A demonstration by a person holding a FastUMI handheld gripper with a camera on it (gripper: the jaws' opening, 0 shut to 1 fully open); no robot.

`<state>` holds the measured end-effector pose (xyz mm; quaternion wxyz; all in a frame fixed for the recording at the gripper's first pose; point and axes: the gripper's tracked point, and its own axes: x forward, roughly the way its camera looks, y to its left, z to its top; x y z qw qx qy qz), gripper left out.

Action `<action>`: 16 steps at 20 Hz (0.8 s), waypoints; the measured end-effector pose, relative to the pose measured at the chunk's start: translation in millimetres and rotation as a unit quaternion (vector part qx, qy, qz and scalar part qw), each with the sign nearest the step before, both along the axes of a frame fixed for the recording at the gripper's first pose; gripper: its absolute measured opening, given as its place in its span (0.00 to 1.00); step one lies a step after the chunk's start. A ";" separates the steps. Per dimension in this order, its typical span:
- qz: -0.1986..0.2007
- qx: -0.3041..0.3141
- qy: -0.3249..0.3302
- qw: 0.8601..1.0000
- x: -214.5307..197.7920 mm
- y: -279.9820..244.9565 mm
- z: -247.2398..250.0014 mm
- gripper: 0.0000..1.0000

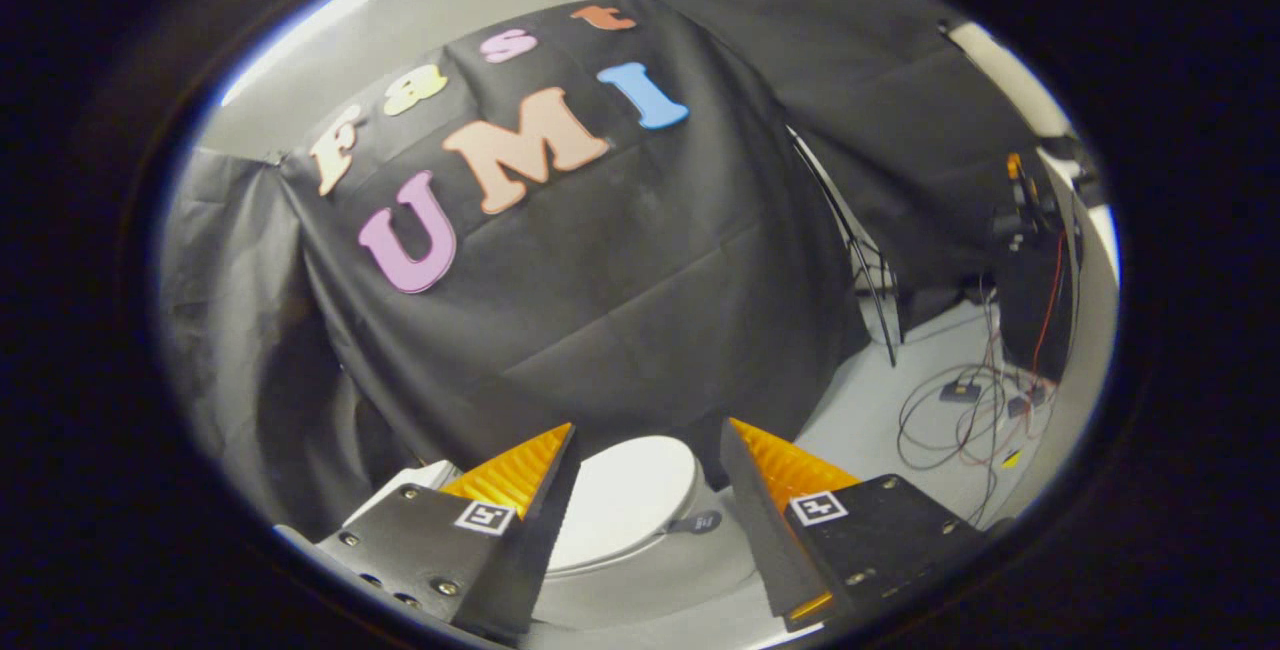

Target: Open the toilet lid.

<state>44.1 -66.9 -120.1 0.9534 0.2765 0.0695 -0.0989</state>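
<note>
Gripper view: claw [648,435] spread, empty; closed toilet lid [625,500] beyond, partly hidden by fingers [535,505].

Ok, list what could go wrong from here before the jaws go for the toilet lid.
1. The gripper is open and apart from the closed toilet lid, which sits low between its jaws; a shallow approach may skid over the smooth top instead of catching the edge.
2. Black cloth hangs right behind the toilet; a lifted lid may snag it.
3. Loose cables on the floor beside it could trip the person.
</note>
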 end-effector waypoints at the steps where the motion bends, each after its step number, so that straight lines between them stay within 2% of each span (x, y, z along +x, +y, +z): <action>1: -0.006 0.019 0.011 1.000 5.6 -1.3 -16.0 0.84; 4: -0.028 0.092 0.026 0.995 21.6 0.6 -59.2 0.84; 7: -0.043 0.152 0.013 0.987 33.6 13.9 -95.0 0.76; 8: -0.050 0.167 0.012 0.985 41.2 20.1 -105.5 0.76; 13: -0.118 0.200 0.036 0.972 59.5 19.4 -163.0 0.76; 16: -0.136 0.227 0.058 0.963 69.2 20.4 -195.0 0.76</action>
